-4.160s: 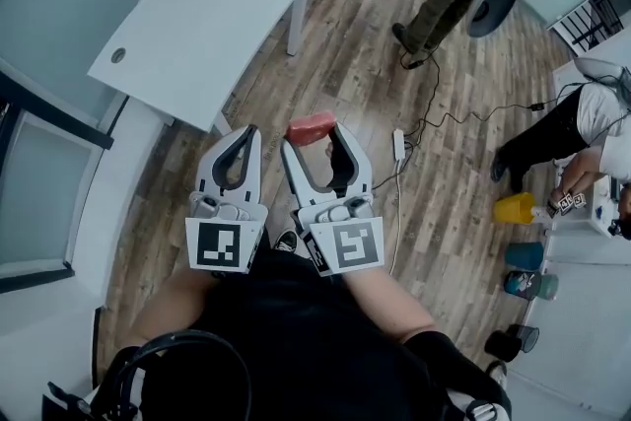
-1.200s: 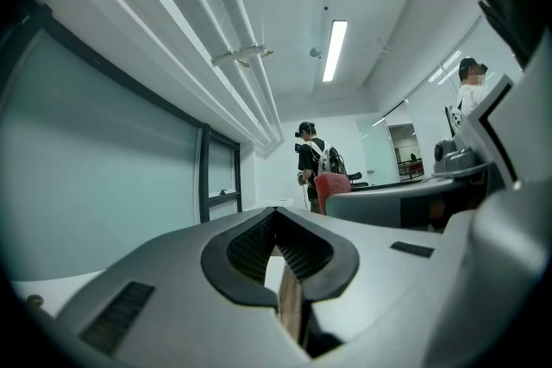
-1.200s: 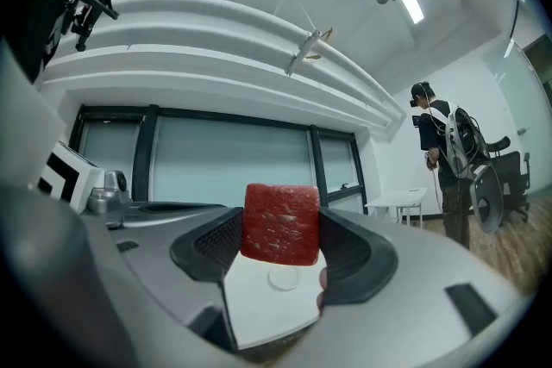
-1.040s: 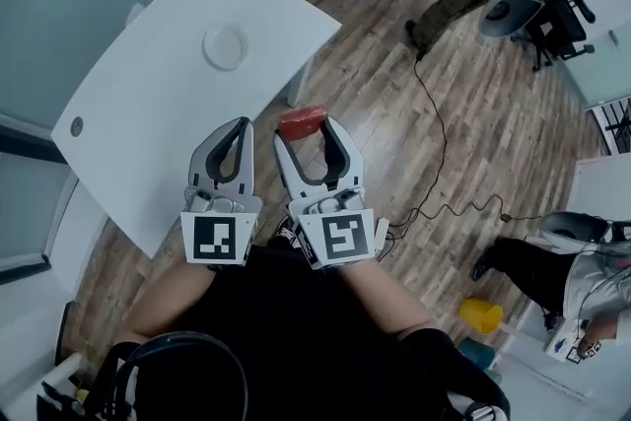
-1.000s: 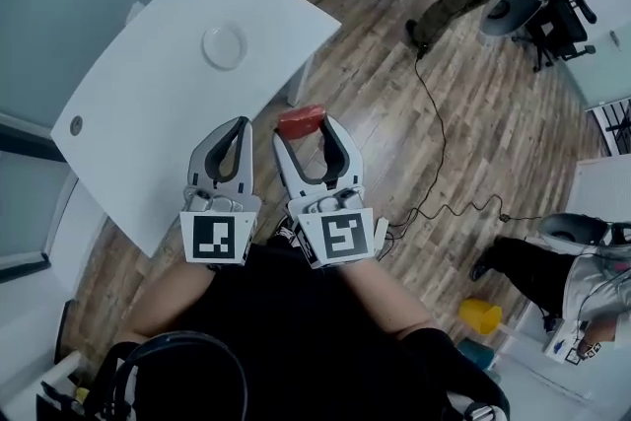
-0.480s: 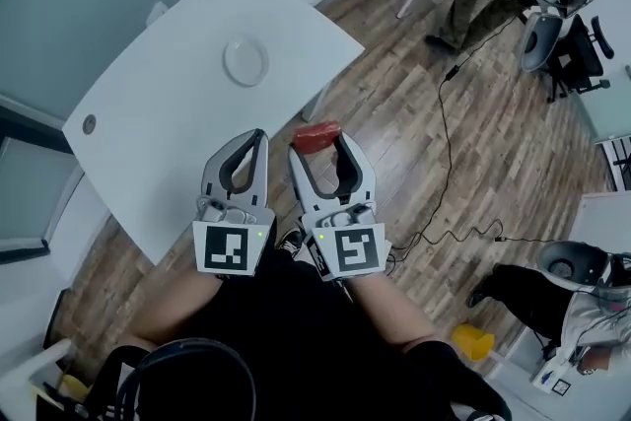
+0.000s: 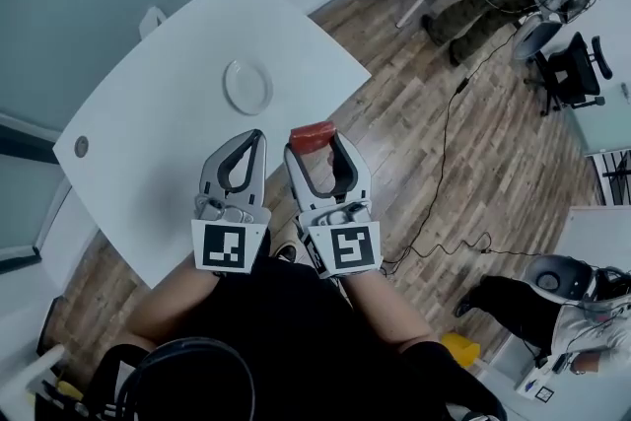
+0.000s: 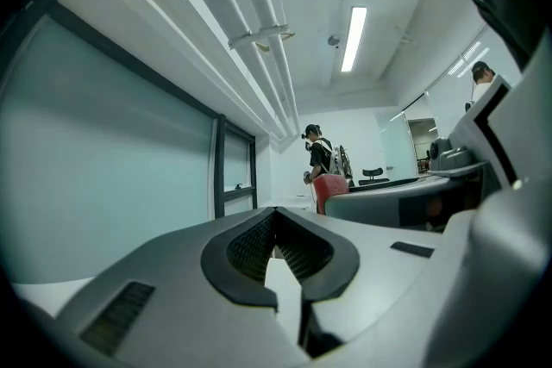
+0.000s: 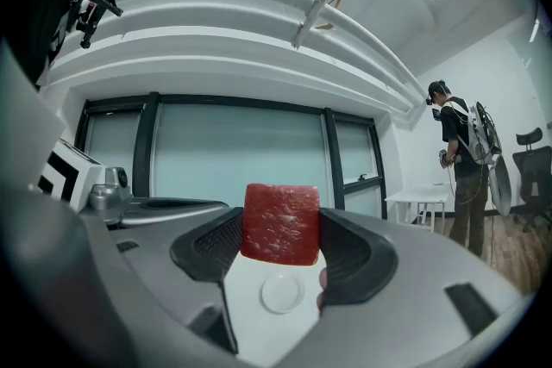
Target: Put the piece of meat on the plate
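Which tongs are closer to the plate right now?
Left. The left tongs, shut and empty, sit just short of the plate in the head view; the right tongs, gripping the meat, are off to its right.

table (image 7: 148,143) — bare top on every side of plate (image 7: 247,86) | wood floor (image 7: 414,133) beside table corner open

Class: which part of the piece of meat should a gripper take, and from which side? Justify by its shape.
Pinch the piece of meat across its flat left and right faces, as the right gripper does: it is a squarish block, so jaws likely seat flush.
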The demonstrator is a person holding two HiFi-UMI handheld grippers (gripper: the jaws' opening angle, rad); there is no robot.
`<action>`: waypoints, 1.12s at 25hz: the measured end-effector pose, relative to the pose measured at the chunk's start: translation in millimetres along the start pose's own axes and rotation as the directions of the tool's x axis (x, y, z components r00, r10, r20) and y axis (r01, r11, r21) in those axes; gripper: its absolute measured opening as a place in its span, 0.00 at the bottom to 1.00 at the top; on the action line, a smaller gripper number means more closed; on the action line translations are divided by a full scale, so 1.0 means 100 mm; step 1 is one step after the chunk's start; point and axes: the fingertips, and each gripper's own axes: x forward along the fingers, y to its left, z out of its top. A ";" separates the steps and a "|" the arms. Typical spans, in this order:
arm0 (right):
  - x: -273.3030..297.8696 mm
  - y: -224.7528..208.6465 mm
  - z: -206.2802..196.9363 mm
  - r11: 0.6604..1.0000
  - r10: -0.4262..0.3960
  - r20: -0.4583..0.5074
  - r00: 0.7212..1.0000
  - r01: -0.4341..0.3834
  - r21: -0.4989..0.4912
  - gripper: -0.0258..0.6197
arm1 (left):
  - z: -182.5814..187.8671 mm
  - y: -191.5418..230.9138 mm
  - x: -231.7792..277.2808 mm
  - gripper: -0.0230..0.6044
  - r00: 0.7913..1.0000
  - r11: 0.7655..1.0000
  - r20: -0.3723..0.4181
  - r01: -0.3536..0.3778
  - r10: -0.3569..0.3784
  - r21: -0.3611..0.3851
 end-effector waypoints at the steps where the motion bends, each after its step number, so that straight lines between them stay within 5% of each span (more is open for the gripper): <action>1: 0.08 0.00 -0.01 1.000 0.004 -0.002 1.000 -0.004 -0.003 0.47 | -0.02 0.06 0.04 0.03 1.000 1.000 -0.005 -0.004 0.004 -0.004; 15: 0.82 0.16 -0.20 0.997 0.074 -0.055 0.996 -0.074 0.004 0.47 | -0.32 0.69 0.26 0.03 0.995 0.997 -0.070 -0.073 0.071 -0.037; 28: 1.28 -0.01 -0.42 0.977 0.214 -0.131 0.968 -0.215 0.005 0.47 | -0.54 0.91 0.56 0.03 0.970 0.975 -0.108 -0.222 0.219 -0.016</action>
